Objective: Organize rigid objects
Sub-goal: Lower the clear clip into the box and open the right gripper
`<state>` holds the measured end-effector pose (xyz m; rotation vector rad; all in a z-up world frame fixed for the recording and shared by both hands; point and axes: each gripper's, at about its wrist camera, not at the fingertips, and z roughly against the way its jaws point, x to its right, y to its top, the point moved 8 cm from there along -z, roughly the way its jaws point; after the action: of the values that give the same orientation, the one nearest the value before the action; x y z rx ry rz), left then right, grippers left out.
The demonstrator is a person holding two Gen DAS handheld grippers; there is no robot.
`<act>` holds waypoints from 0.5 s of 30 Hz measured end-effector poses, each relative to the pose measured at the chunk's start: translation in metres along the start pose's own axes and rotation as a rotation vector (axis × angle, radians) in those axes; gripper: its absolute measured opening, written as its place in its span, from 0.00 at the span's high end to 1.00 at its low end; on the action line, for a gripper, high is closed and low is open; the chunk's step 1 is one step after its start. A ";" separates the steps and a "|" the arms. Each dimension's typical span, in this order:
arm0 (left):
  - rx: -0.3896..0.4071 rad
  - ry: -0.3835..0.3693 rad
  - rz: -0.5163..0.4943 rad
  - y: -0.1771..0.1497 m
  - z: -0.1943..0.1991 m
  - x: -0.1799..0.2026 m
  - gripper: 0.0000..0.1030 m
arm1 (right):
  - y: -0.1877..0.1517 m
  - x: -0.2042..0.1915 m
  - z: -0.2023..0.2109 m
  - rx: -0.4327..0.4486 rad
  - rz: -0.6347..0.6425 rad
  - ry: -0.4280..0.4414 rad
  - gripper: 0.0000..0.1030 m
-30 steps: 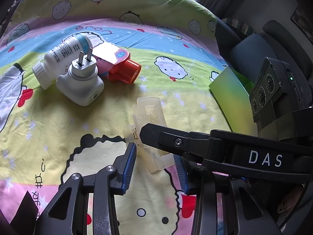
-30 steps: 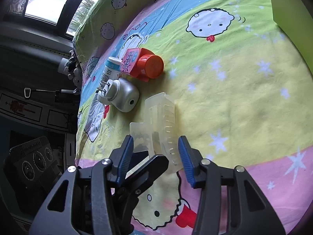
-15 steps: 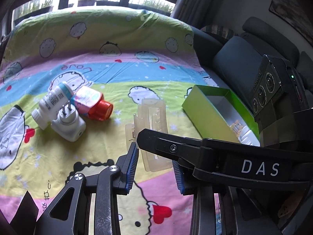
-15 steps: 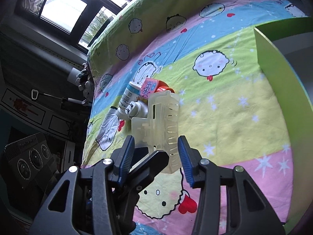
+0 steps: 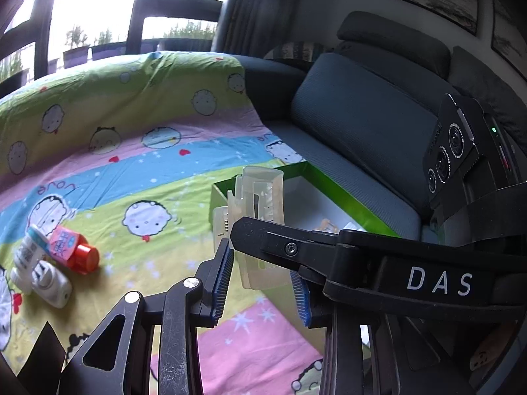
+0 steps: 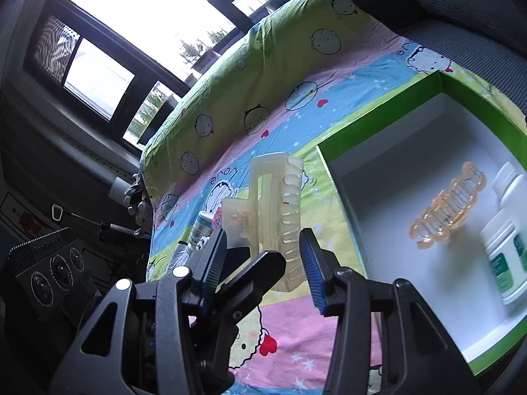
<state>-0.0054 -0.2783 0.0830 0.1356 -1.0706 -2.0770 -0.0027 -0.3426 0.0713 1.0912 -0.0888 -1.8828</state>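
Observation:
A clear plastic hair claw clip (image 5: 260, 227) is held in the air between the blue pads of both grippers. My left gripper (image 5: 260, 286) and my right gripper (image 6: 263, 263) are both shut on it, and it also shows in the right wrist view (image 6: 276, 217). It hangs near the left wall of a green box (image 6: 388, 115) with a white inside. In the box lie an orange hair clip (image 6: 448, 207) and white bottles (image 6: 507, 253). On the cartoon bedsheet (image 5: 98, 164) lie a white bottle (image 5: 28, 253), a red-capped pink bottle (image 5: 74, 250) and a white plug adapter (image 5: 52, 283).
A dark grey sofa cushion (image 5: 362, 121) stands behind the box. Windows (image 6: 148, 10) lie beyond the sheet. A dark heater-like unit with dials (image 6: 56, 270) stands at the left edge in the right wrist view.
Both grippers have lifted the clear claw clip off the sheet and carried it right, toward the green box. The bottles and the adapter stayed behind on the sheet.

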 end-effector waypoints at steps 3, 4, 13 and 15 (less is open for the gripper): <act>-0.015 -0.025 -0.021 0.002 -0.013 0.016 0.67 | 0.007 0.016 0.011 0.022 -0.036 -0.017 0.55; -0.022 -0.034 -0.026 0.003 -0.017 0.021 0.67 | 0.008 0.021 0.013 0.027 -0.049 -0.023 0.55; -0.121 -0.115 -0.018 -0.007 -0.064 0.046 0.67 | 0.010 0.070 0.021 0.026 -0.140 -0.126 0.54; -0.138 -0.124 -0.016 -0.009 -0.071 0.050 0.67 | 0.009 0.078 0.022 0.023 -0.159 -0.144 0.54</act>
<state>-0.0154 -0.3553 0.0433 -0.0538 -0.9969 -2.1897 -0.0260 -0.4135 0.0387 1.0019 -0.1084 -2.1073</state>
